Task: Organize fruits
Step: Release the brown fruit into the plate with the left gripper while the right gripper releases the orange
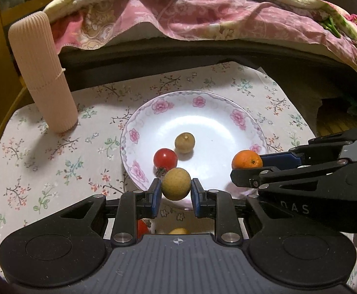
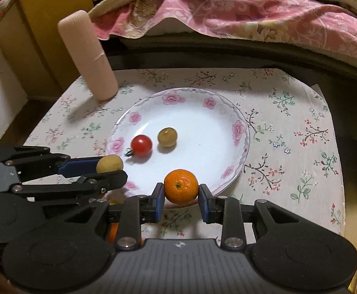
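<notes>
A white plate with a pink flower rim (image 1: 237, 116) (image 2: 210, 103) sits on the flowered tablecloth. On it lie a cherry tomato (image 1: 165, 158) (image 2: 141, 145) and a tan longan (image 1: 184, 142) (image 2: 167, 136). My left gripper (image 1: 176, 189) (image 2: 112, 169) is shut on a second tan longan (image 1: 176, 183) (image 2: 109, 163), held over the plate's near rim. My right gripper (image 2: 181, 193) (image 1: 248, 166) is shut on a small orange (image 2: 181, 186) (image 1: 247, 159), held over the plate's near right rim.
A ribbed pale pink cylinder (image 1: 42, 73) (image 2: 87, 55) stands on the cloth at the back left. A pink quilt (image 1: 202, 12) hangs over a bed behind the table. A yellow cabinet (image 2: 31, 24) stands at the left.
</notes>
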